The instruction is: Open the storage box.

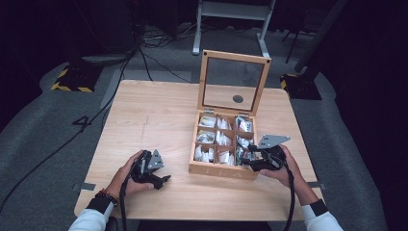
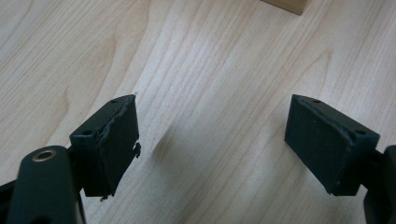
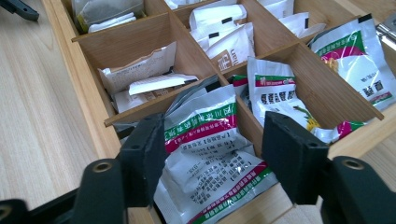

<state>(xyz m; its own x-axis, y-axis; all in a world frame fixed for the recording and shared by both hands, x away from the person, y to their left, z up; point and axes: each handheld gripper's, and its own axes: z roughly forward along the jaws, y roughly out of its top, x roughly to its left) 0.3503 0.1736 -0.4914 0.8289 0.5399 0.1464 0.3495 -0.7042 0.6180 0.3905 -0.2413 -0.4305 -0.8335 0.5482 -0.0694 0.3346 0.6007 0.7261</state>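
- Nearest the lens in the right gripper view, a silver sachet (image 3: 212, 154) with green and magenta bands and printed text stands in the corner compartment of the wooden box (image 3: 88, 100), sticking up between the two black jaws.
- Right gripper (image 1: 253, 161) sits at the box's near right corner; its jaws stand apart on either side of the sachet, and no pad is seen pressing on it.
- More sachets (image 3: 362, 63) of the same print fill the compartments beyond in that row; white paper packets (image 3: 224, 30) lie in the box's other compartments.
- At the far side of the box, its glass-paned lid (image 1: 234, 81) stands upright and open.
- Left gripper (image 1: 161, 179) rests low over the bare table (image 2: 210, 70), well to the left of the box, its jaws spread wide with nothing between them.
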